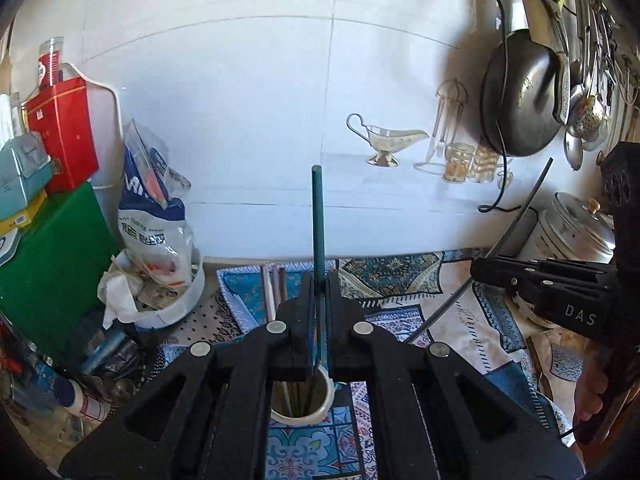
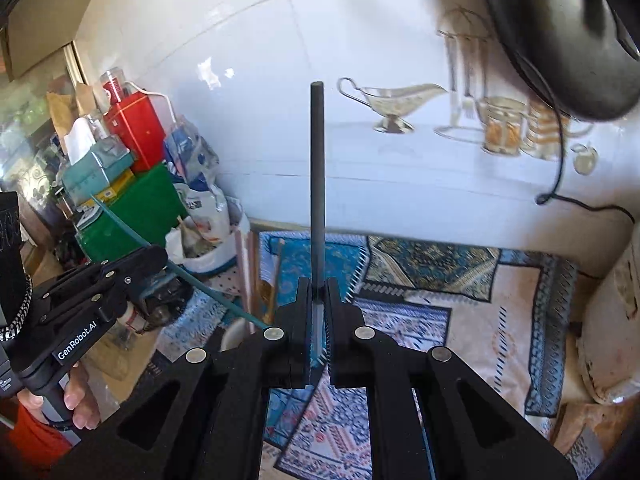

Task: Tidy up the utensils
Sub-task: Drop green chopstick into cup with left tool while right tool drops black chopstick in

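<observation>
Your left tongs [image 1: 319, 280] are clenched on a teal chopstick [image 1: 318, 216]. The stick stands up straight between the two pads, and its free end rises well above the tips toward the white tiled wall [image 1: 248, 120]. Its lower end runs down between the pads, above the white cup [image 1: 316, 408] that stands on the counter just under your left tongs. In this cup you can see some more sticks standing; I cannot count them.

On the far left of the counter there is a green box [image 1: 48, 264] with a red tin [image 1: 64, 132] on top, and near it a white tub [image 1: 176, 304] that carries a plastic bag [image 1: 156, 224]. Between the tub and your left tongs, a few wooden sticks [image 1: 274, 284] lie on the patterned cloth [image 1: 460, 320] which covers the counter.

Your right tongs [image 2: 319, 284] are also clenched, on a dark grey chopstick [image 2: 317, 168]. It stands upright between the pads too, with its free end high above the tips. In the left wrist view this stick shows as a thin dark line that crosses the right tongs on the right side.

On the far right a black pan [image 1: 520, 96] hangs on the wall, with metal ladles [image 1: 588, 112] beside it, and a white lidded pot [image 1: 572, 228] stands below on the counter.
</observation>
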A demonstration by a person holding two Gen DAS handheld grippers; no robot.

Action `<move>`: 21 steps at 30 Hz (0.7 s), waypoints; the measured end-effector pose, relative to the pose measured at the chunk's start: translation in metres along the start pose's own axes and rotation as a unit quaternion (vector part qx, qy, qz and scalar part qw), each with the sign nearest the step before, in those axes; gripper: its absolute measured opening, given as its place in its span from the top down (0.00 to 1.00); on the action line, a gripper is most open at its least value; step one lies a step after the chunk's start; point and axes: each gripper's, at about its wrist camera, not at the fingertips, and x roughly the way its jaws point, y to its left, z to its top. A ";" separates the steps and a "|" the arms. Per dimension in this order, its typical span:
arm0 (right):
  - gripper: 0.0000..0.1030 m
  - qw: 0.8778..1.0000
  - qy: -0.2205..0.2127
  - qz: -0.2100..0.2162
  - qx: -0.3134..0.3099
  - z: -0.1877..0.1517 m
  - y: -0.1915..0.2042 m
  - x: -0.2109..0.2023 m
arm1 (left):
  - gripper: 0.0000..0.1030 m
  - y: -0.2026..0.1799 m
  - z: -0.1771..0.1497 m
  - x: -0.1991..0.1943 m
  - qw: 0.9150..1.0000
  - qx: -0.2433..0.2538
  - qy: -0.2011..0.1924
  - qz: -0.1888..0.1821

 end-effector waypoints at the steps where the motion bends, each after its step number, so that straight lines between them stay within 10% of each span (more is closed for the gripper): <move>1: 0.95 1.000 -0.001 0.004 -0.003 0.003 0.007 0.004 | 0.97 0.006 0.003 0.000 1.000 0.000 -0.002 0.002; 21: 0.95 0.992 0.120 0.011 -0.025 -0.030 0.063 0.115 | 0.97 0.050 -0.046 0.068 0.990 0.011 0.133 -0.033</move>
